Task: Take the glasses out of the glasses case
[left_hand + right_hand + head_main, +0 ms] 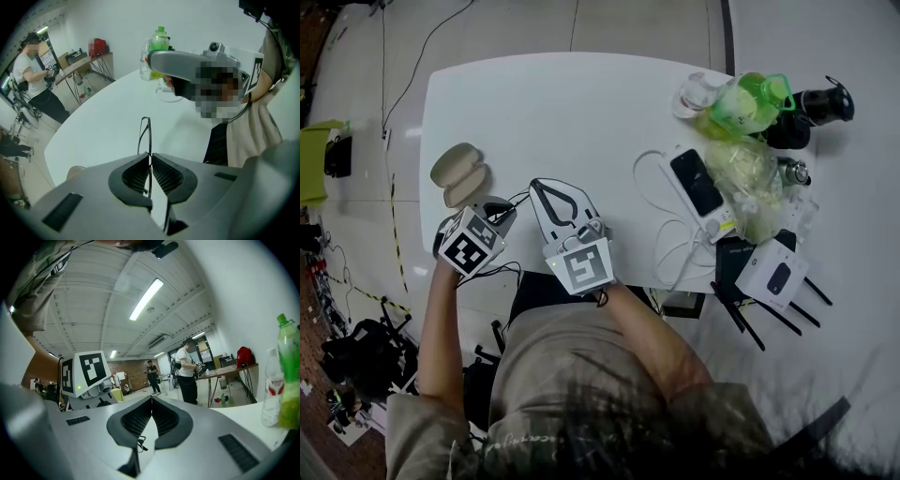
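Left gripper (pixel 150 155) sits closest, its jaws pinched together on the thin rim of the glasses (pixel 145 133), which stick out edge-on ahead of it, seemingly held off the tabletop (pixel 581 103) and clear of the case (pixel 458 174). Right gripper (pixel 151 400), just beside it, has its jaws closed too. A scrap of dark wire shows low in their gap, and I cannot tell whether that is a temple tip. Beyond the left gripper the case lies open with nothing showing in it. So the lift looks done and the setting-down remains. I would hold the pinch light on that wire rim, stay off the lens, lower the glasses level onto bare tabletop near the case, well apart from the phone (pixel 697 181), and only then open.
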